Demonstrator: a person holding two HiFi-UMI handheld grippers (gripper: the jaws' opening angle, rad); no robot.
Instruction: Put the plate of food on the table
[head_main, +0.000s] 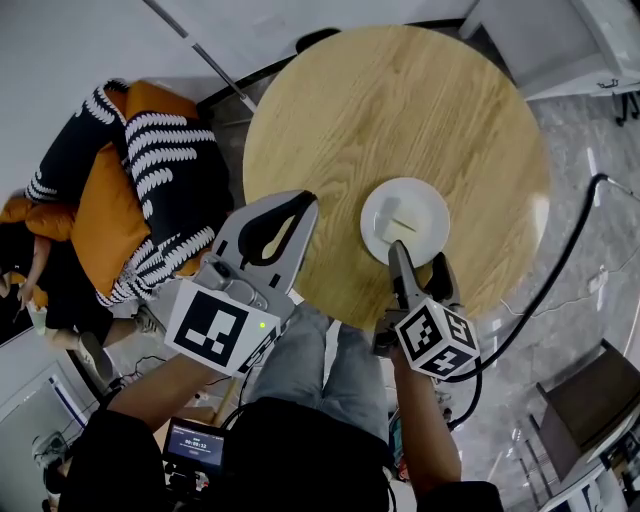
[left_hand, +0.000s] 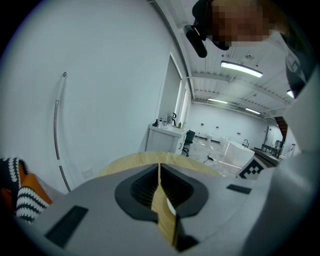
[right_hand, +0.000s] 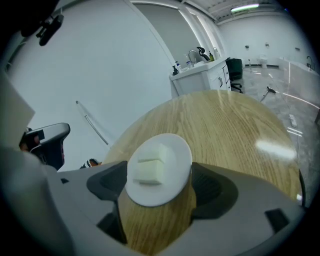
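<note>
at the far left of the head view an orange and black-and-white striped cushion (head_main: 140, 190) lies on the floor, beside the round wooden table (head_main: 400, 110). the left gripper (head_main: 298, 203) hangs over the table's near-left edge. its own view shows its jaws drawn together with nothing held, only a thin sliver of wood grain showing between the pads. its marker cube (head_main: 215, 330) sits nearer the person.

further right the white plate (head_main: 405, 220) rests flat on the table top, in the near half, with a pale block of food (head_main: 400, 222) on it. the right gripper (head_main: 418, 262) points down at the plate's near edge. its jaws stand wide apart, one on each side of the plate, and the pads do not press on it. a black cable (head_main: 560, 260) curves away across the floor to the right.
</note>
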